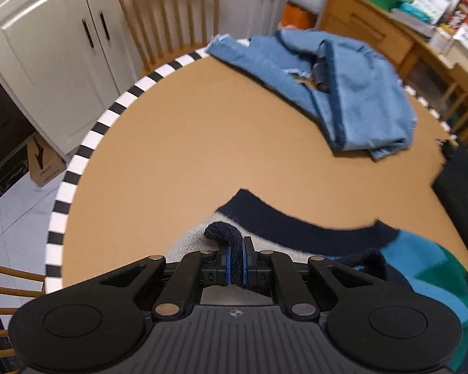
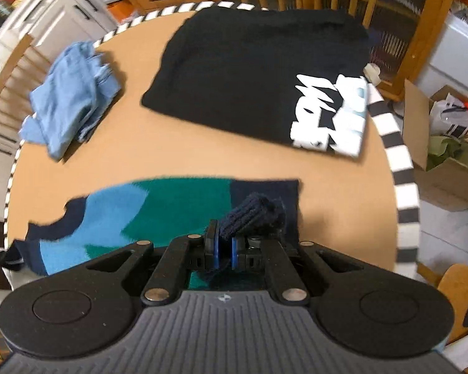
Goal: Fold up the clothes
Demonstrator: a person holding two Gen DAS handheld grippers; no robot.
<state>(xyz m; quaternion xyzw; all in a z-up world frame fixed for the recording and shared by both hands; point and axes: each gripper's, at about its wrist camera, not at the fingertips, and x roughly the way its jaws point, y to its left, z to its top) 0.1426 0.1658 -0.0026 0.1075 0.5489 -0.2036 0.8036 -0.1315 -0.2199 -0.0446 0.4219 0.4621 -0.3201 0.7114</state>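
A colour-block knit sweater in navy, teal, light blue and cream lies at the near edge of the round table; it also shows in the left wrist view. My left gripper is shut on a navy ribbed edge of the sweater. My right gripper is shut on another navy ribbed edge of the same sweater. A folded black T-shirt with white print lies at the far right of the table. A crumpled pair of blue denim shorts lies at the far side; it also shows in the right wrist view.
The round tan table has a black-and-white striped rim. Wooden chairs stand around it. White cabinets are behind on the left, a wooden sideboard behind on the right, a cardboard box on the floor.
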